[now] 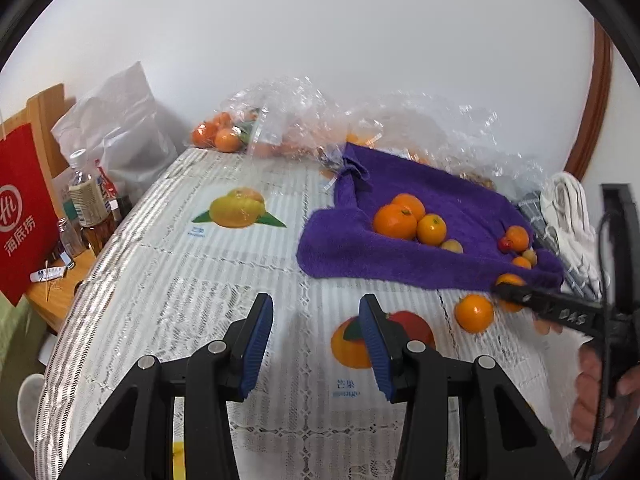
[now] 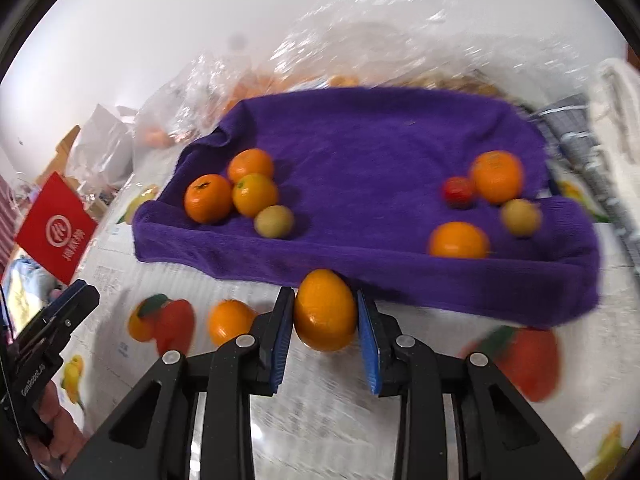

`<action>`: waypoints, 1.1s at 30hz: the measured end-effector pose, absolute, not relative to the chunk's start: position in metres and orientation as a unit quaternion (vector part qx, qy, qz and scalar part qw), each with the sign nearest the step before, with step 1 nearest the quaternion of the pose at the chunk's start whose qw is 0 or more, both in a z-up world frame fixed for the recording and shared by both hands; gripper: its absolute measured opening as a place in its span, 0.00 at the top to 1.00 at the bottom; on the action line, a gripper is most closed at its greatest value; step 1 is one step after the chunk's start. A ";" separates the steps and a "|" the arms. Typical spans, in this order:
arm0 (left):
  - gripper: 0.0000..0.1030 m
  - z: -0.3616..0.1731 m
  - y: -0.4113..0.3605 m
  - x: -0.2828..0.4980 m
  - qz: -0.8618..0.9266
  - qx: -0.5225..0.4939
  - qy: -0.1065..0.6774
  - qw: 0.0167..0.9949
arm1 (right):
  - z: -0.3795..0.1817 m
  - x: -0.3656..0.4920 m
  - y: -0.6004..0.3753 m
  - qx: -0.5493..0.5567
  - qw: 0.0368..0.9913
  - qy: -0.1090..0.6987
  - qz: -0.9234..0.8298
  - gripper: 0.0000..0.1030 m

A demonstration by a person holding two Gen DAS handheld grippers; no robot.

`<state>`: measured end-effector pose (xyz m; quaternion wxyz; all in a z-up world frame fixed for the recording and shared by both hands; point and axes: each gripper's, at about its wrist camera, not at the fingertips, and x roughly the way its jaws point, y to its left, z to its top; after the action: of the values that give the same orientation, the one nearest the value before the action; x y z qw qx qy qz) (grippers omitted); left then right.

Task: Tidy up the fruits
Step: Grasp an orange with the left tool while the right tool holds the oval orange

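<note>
Gripping an orange (image 2: 325, 312) between its blue pads, the right gripper (image 2: 325, 320) sits nearest in the right wrist view, just short of the near edge of the purple towel (image 2: 360, 140). The fruit looks clamped on both sides, though blur softens the contact. Just left of it a second loose orange (image 2: 229, 320) lies on the printed tablecloth (image 2: 120, 264), off the towel.

The left gripper (image 1: 316, 344) hangs low over the cloth with its jaws spread and nothing between them.

Farther in, the towel already carries two groups. On its left, three oranges touch one another, with a small yellow-green fruit (image 2: 274, 221) just beside them. On its right lie two more oranges, another yellow-green fruit (image 2: 520, 217) and a small red fruit (image 2: 458, 191), loosely spaced.

Farthest back, crinkled clear bags (image 1: 280, 120) against the wall hold more oranges.

My reading: the sorting is well under way but not finished. Most fruit is on the towel in two clusters; the held orange needs placing, the loose one beside it needs collecting, and whether the bagged fruit belongs to the job I cannot tell.
</note>
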<state>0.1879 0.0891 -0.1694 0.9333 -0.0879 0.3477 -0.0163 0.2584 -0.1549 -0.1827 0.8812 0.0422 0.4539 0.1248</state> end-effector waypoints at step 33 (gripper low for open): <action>0.58 -0.149 0.003 0.188 -0.131 -0.049 0.363 0.921 | -0.185 0.185 -0.248 0.037 0.932 0.360 0.025 0.70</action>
<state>0.1878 0.0032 -0.1488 0.9212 -0.0488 0.3630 -0.1315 0.1848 -0.2475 -0.1846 0.9320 0.0372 0.3596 0.0253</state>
